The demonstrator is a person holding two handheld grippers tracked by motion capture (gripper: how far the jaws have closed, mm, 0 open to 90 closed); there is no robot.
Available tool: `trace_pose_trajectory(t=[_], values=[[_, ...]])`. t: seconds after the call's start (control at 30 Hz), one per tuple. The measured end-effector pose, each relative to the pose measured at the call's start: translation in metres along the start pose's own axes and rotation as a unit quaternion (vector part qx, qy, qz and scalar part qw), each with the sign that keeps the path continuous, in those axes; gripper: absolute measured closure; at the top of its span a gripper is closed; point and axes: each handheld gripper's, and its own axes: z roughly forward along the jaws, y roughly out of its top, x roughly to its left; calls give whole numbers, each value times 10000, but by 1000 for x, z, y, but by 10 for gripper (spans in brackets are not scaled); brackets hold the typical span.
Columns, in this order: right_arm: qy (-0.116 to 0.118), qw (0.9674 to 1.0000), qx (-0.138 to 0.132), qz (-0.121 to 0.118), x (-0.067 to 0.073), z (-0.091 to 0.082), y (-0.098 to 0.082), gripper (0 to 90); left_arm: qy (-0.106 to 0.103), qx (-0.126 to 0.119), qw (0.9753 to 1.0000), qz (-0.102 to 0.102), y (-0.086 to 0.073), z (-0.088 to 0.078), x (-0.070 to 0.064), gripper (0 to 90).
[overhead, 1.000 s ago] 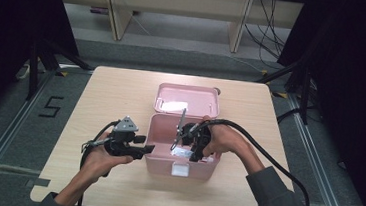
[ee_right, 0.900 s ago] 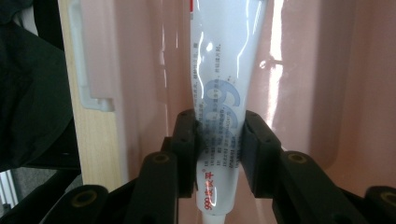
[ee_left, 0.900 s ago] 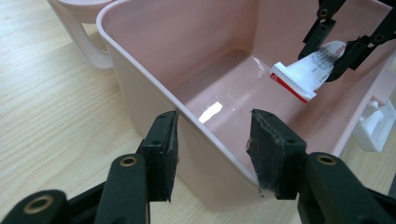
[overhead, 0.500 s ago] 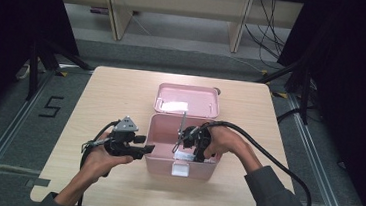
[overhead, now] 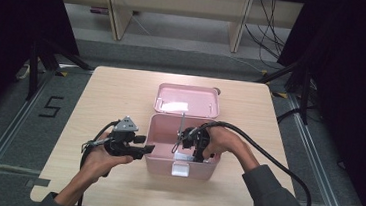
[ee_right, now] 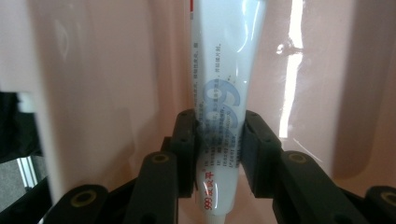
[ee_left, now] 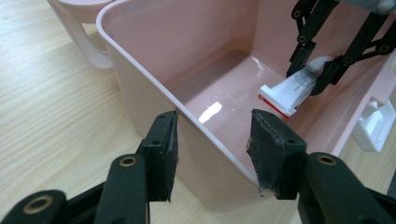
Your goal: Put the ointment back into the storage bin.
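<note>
Standing on a pale wood-grain counter (overhead: 121,97), a pink plastic box (overhead: 161,131) sits open with its lid (overhead: 187,99) lying flat just behind it, a white slip showing inside the lid. Grey floor surrounds the counter, with a "5" marked on it at the left, light wooden furniture legs at the back and dark cables trailing at the right.

A white tube (ee_right: 224,93) is the thing in hand: soft, glossy, printed with a pale blue emblem, small dark text and red characters near one end; in the left gripper view its flat crimped end (ee_left: 275,100) carries a red edge. It hangs inside the box, just above the bottom, slanted.

Fingers of the right gripper (ee_right: 219,149) are closed on the tube's middle, pads pressing both sides. The left gripper (ee_left: 212,149) has its fingers at a middling gap astride the box's near wall, one pad outside and one inside; whether they press on the wall I cannot tell.
</note>
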Motion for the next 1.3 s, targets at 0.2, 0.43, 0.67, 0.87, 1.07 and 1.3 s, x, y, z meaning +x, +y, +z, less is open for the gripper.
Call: trace_pose_trajectory(t=[0.2, 0.43, 0.67, 0.87, 1.07, 1.3], values=[[65, 9999, 10, 82, -3, 6, 1, 698, 47, -7, 10000, 38, 0, 0, 0, 519], [-23, 9999, -71, 133, -5, 0, 0, 699, 6, 11, 10000, 10, 0, 0, -1, 518], [-279, 9969, -552, 485, -2, -16, -6, 613, 2, 22, 10000, 17, 0, 0, -1, 517], [-685, 9850, -1178, 1061, -2, -28, -22, 557, -32, -72, 9999, -90, 0, 1, -1, 513], [-1018, 9720, -1508, 1487, 0, -40, -41, 535, 19, 3, 10000, 11, 0, 1, 0, 511], [-1266, 9546, -2123, 1662, 1, -57, -55, 520, -20, 8, 10000, 12, 0, 1, 0, 509]])
